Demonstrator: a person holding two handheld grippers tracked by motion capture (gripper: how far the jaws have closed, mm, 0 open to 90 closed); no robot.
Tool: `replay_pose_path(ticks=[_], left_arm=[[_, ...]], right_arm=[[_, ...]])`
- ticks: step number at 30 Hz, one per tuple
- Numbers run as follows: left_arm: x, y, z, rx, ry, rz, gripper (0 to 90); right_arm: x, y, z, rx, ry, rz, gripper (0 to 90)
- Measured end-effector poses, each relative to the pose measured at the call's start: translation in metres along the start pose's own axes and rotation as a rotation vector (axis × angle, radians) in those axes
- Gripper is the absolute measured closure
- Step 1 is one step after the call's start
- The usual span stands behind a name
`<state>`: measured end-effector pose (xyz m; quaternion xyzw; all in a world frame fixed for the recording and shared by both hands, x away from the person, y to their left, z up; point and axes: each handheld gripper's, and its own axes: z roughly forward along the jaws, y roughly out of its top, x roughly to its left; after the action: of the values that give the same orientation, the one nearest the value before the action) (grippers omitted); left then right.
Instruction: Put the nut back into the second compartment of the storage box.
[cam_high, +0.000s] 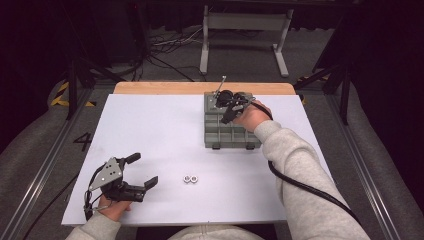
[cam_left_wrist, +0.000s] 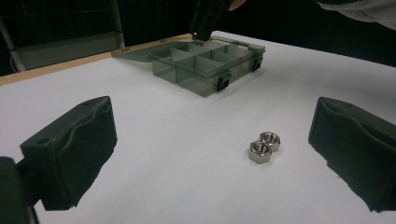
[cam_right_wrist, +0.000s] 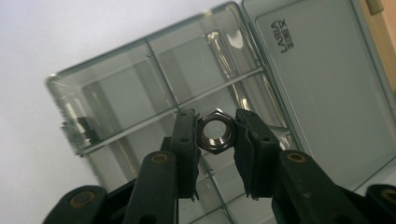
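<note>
Nut held over open organiser box, drop pending.

A shiny steel hex nut (cam_right_wrist: 214, 130) is clamped flat-to-flat by the right tool (cam_right_wrist: 214, 133), directly above the upper compartments of the grey clear-plastic divided box (cam_high: 215, 135), upper centre of the high view. The left tool (cam_high: 141, 171) is spread wide and empty, lower left, nearer two more steel nuts (cam_high: 190, 178) on the white table (cam_high: 160, 130).

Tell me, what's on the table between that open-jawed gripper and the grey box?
Two steel hex nuts, touching, lie between the left gripper and the compartment box; otherwise bare white tabletop, seen in the left gripper view.
</note>
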<state>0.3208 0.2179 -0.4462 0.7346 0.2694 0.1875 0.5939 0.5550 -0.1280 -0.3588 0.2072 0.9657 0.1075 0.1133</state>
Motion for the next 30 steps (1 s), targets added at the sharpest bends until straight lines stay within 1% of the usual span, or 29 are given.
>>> replay_pose_path(ticks=[2,3,9,11,15,17,18,21,23,25,26,28,30], left_arm=[[0.001,0.0,0.0,0.003,0.0,0.011,1.8],[0.0,0.0,0.0,0.001,-0.001,0.005,1.8],[0.0,0.0,0.0,0.002,-0.001,0.005,1.8],[0.0,0.0,0.0,0.002,-0.001,0.005,1.8],[0.0,0.0,0.0,0.002,-0.001,0.005,1.8],[0.0,0.0,0.0,0.0,0.0,0.002,1.8],[0.0,0.0,0.0,-0.001,0.001,0.002,1.8],[0.0,0.0,0.0,-0.001,0.001,0.001,1.8],[0.0,0.0,0.0,-0.002,0.0,0.001,1.8],[0.0,0.0,0.0,-0.002,0.002,0.007,1.8],[0.0,0.001,-0.001,-0.001,0.002,0.01,1.8],[0.0,0.0,0.0,-0.002,0.001,0.005,1.8],[0.0,0.0,0.0,-0.002,0.001,0.006,1.8]], right_arm=[[-0.004,-0.002,0.006,0.008,0.005,0.014,70.1],[-0.005,-0.003,0.008,0.011,0.002,0.018,70.1],[-0.01,-0.007,0.02,0.022,0.009,0.037,70.0],[-0.01,-0.008,0.022,0.031,0.01,0.041,70.0],[-0.011,-0.008,0.026,0.026,0.012,0.046,69.7],[-0.011,-0.008,0.026,0.023,0.014,0.039,69.4],[-0.011,-0.008,0.025,0.019,0.014,0.036,67.5],[-0.01,-0.007,0.018,-0.005,0.01,0.035,57.6],[-0.008,-0.006,0.009,-0.034,-0.005,0.043,47.6],[-0.006,-0.005,0.002,-0.056,0.0,0.041,38.5],[-0.002,-0.004,-0.003,-0.078,-0.002,0.042,33.8],[0.004,-0.002,-0.012,-0.103,0.0,0.035,27.2],[0.012,-0.001,-0.02,-0.127,0.008,0.018,22.5]])
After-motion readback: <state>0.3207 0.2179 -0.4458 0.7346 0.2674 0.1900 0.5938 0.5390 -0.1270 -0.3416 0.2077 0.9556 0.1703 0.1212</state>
